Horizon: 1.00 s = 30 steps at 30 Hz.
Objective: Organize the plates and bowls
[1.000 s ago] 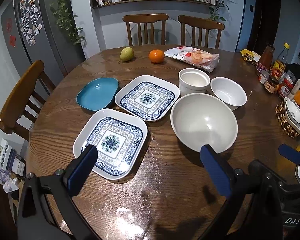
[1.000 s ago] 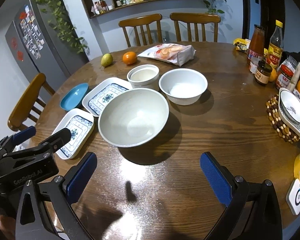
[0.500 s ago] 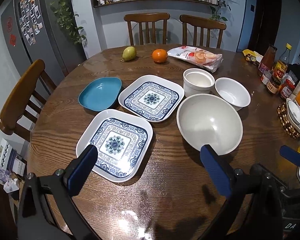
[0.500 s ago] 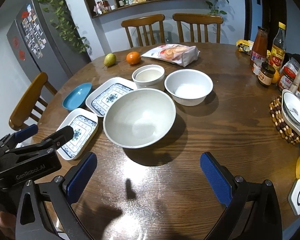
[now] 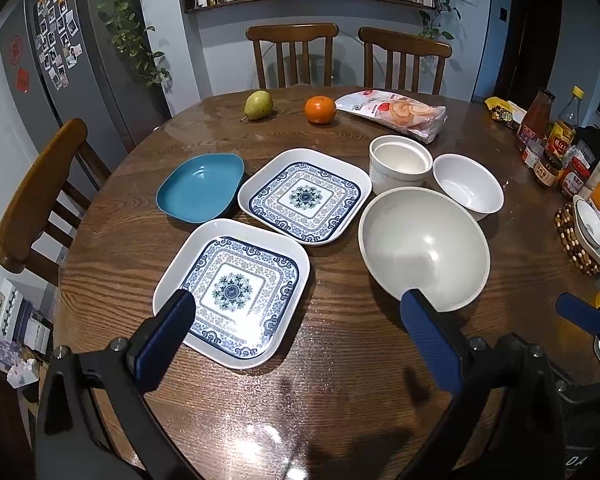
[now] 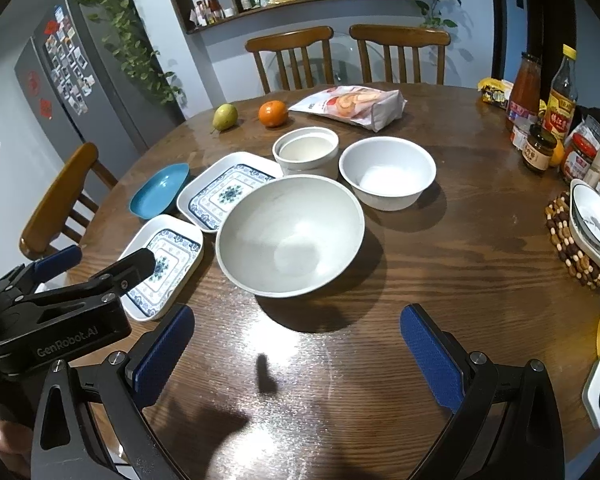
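Our left gripper [image 5: 300, 336] gapes wide and holds nothing, above the near patterned square plate [image 5: 232, 292]. Our right gripper [image 6: 298, 344] is equally wide and empty over bare wood table [image 6: 440, 264]. The large white bowl [image 6: 290, 236] sits at twelve o'clock from it, rim just beside the far patterned plate [image 6: 226, 192]; the blue dish [image 6: 158, 190] lies at ten.

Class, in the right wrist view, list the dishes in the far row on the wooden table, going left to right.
Teal shallow dish → far blue-patterned square white plate → white straight-sided ceramic pot → small round white bowl.
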Motion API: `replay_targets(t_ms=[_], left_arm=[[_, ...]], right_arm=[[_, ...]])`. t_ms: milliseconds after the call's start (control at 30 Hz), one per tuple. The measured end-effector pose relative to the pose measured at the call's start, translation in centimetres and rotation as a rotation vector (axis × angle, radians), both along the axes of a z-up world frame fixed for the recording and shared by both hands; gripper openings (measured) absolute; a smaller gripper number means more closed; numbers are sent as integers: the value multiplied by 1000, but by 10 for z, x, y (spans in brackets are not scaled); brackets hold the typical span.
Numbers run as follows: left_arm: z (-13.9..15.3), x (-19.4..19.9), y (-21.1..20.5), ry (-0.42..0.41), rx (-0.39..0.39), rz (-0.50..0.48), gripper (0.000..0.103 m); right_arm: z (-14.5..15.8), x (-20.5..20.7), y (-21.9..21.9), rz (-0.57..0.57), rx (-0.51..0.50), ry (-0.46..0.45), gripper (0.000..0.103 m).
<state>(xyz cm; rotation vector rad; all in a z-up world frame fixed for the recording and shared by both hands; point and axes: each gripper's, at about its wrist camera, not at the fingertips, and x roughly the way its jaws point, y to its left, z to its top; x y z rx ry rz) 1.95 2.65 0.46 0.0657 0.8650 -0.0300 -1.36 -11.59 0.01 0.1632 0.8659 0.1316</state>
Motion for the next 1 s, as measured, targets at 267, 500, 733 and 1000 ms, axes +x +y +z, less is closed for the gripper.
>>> replay_targets(t_ms=[267, 500, 733, 1000], left_arm=[[-7, 5, 12, 24, 2, 8, 102], [-14, 13, 35, 45, -4, 28, 102], [-32, 30, 88, 97, -17, 89, 102], [-58, 53, 148, 128, -22, 132, 94]], right_arm=[[-9, 4, 13, 9, 15, 29, 103], [-21, 7, 31, 46, 44, 72, 103], [-34, 14, 70, 134, 59, 124, 103], [-49, 31, 130, 244, 34, 130, 94]])
